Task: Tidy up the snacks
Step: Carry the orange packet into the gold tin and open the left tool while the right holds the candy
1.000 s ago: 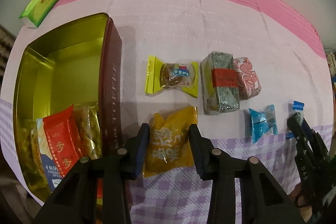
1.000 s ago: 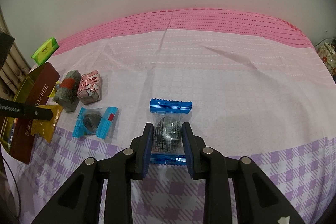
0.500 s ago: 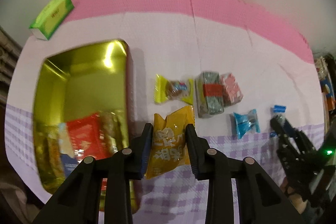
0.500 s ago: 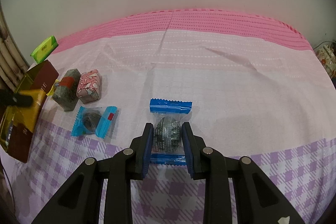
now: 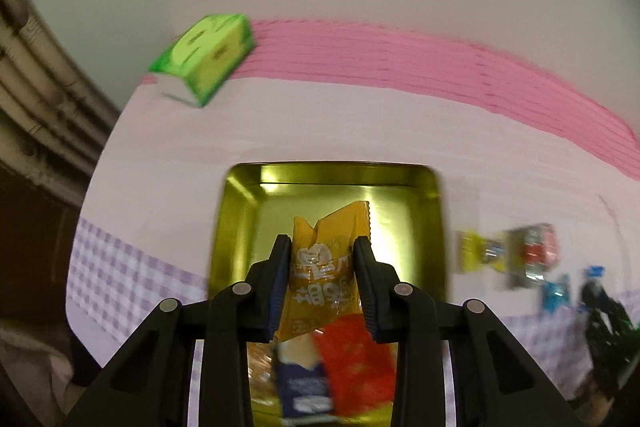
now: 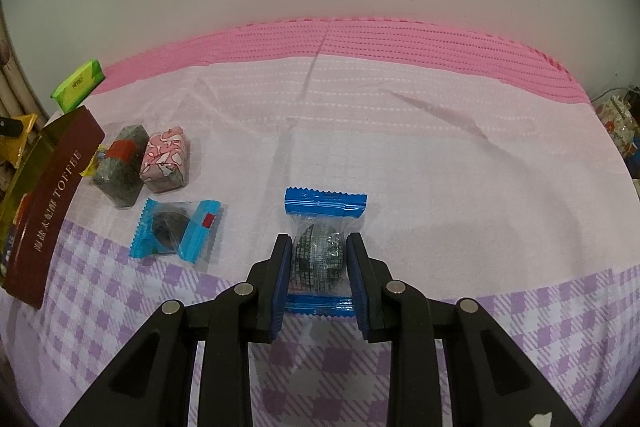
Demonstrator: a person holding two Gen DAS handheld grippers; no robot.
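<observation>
My left gripper [image 5: 322, 261] is shut on an orange snack packet [image 5: 324, 267] and holds it in the air above the open gold tin [image 5: 430, 227]. Red, blue and clear packets [image 5: 352, 359] lie in the tin's near end. My right gripper [image 6: 319, 257] is shut on a blue-ended packet with a dark round sweet [image 6: 318, 255], which rests on the cloth. In the right wrist view the tin [image 6: 52, 195] shows its brown "TOFFEE" side at the far left, with the orange packet [image 6: 18, 141] above it.
On the pink and purple checked cloth lie a blue wrapped sweet [image 6: 176, 229], a grey bar with a red band [image 6: 118, 165], a pink patterned block [image 6: 166, 159] and a yellow-wrapped sweet [image 5: 478, 255]. A green tissue pack [image 5: 204, 61] sits at the back left near the wall.
My left gripper closed on the orange packet, lifted it off the cloth and carried it left over the tin. The right gripper kept still on its sweet.
</observation>
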